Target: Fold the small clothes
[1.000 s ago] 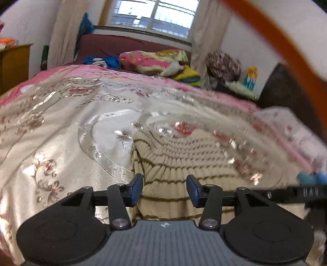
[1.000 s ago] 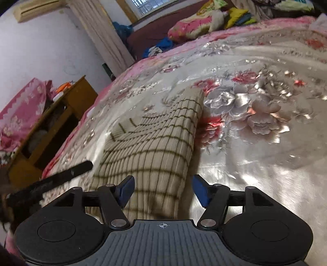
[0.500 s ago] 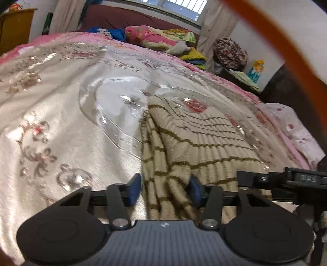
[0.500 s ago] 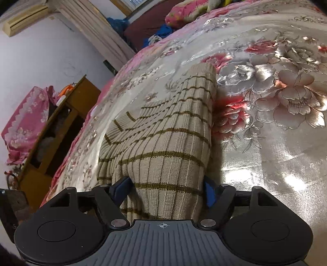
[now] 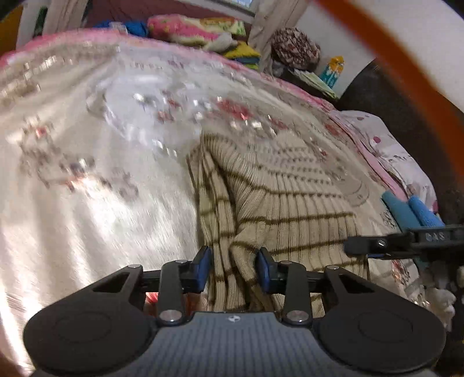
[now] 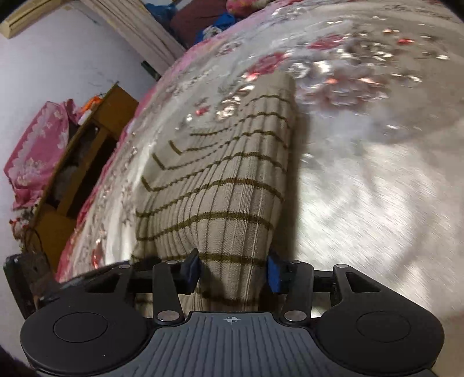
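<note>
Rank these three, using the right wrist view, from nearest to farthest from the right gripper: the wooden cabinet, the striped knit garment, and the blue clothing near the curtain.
1. Striped knit garment: between the fingers of the right gripper, lying on the bedspread.
2. Wooden cabinet: off to the left, beside the bed.
3. Blue clothing: top of the view, at the bed's far end.

Beige knitted sweater with dark stripes [image 5: 290,208] lies on shiny floral bedspread [image 5: 87,208]; wooden cabinet [image 6: 87,162] stands beside the bed, pillows [image 5: 191,29] at its far end.
</note>
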A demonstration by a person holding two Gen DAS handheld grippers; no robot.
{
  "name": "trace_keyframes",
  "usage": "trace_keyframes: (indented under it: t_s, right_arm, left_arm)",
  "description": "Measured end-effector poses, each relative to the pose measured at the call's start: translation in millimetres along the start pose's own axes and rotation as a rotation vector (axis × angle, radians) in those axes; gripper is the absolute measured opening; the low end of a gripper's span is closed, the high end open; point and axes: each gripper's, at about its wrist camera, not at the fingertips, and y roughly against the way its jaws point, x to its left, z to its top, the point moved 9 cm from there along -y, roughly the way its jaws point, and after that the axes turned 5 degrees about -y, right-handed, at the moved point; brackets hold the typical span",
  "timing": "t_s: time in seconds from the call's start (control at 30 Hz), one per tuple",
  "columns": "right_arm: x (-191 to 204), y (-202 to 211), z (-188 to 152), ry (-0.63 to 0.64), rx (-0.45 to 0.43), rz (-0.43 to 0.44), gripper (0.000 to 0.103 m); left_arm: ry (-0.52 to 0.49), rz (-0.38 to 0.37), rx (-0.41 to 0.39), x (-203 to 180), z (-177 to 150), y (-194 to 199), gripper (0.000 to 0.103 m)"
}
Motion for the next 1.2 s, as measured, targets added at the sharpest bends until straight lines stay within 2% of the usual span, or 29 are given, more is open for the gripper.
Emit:
trace_keyframes:
  t_s: [0.1, 0.17, 0.23, 0.3, 0.37, 0.47, 0.57, 0.63, 0.77, 0.87, 1.0, 1.2]
  right_arm:
    - [1.9, 24.9, 1.9, 0.032, -0.074, -0.024, 0.046]
    - [5.6, 40.1, 11.6, 0.065, -0.154, -0.048, 0.046]
    - [13.1, 45.9, 22.4, 0.105, -0.217, -0.062, 0.046]
    - [19.8, 39.7, 32.9, 0.122, -0.247, -0.064, 0.046]
    - [25.4, 27.7, 41.0, 0.134, -0.261, -0.06, 0.042]
    - [32.5, 6.4, 47.9, 0.168, -0.257, -0.066, 0.036]
    - [26.8, -15.2, 43.9, 0.195, -0.227, -0.127, 0.033]
    - [17.9, -20.5, 44.0, 0.162, -0.223, -0.127, 0.033]
    - [12.1, -18.7, 45.2, 0.114, -0.223, -0.122, 0.033]
    - [20.4, -5.3, 44.1, 0.135, -0.249, -0.127, 0.035]
    - [31.7, 19.8, 32.9, 0.142, -0.275, -0.094, 0.037]
    - [43.1, 45.7, -9.2, 0.188, -0.262, -0.094, 0.037]
  left_arm:
    - [-0.06, 0.062, -0.085, -9.3, 25.4, 15.8, 0.039]
    - [-0.098, 0.079, -0.144, -19.1, 45.7, 18.7, 0.039]
    - [-0.124, 0.076, -0.171, -28.3, 63.4, 9.4, 0.039]
    - [-0.166, 0.108, -0.187, -31.0, 76.0, -6.3, 0.039]
    - [-0.182, 0.15, -0.173, -27.7, 80.4, -24.5, 0.039]
    - [-0.154, 0.205, -0.122, -9.4, 77.6, -46.3, 0.039]
    - [-0.123, 0.226, -0.111, 5.4, 74.3, -54.3, 0.039]
    - [-0.1, 0.25, -0.103, 15.2, 75.6, -56.5, 0.04]
    - [-0.022, 0.233, -0.098, 21.2, 71.7, -52.8, 0.04]
    - [-0.036, 0.236, -0.127, 14.5, 69.5, -35.4, 0.039]
    - [-0.058, 0.21, -0.162, 0.9, 60.4, -0.7, 0.039]
    - [-0.097, 0.123, -0.151, -32.3, 16.0, 40.0, 0.039]
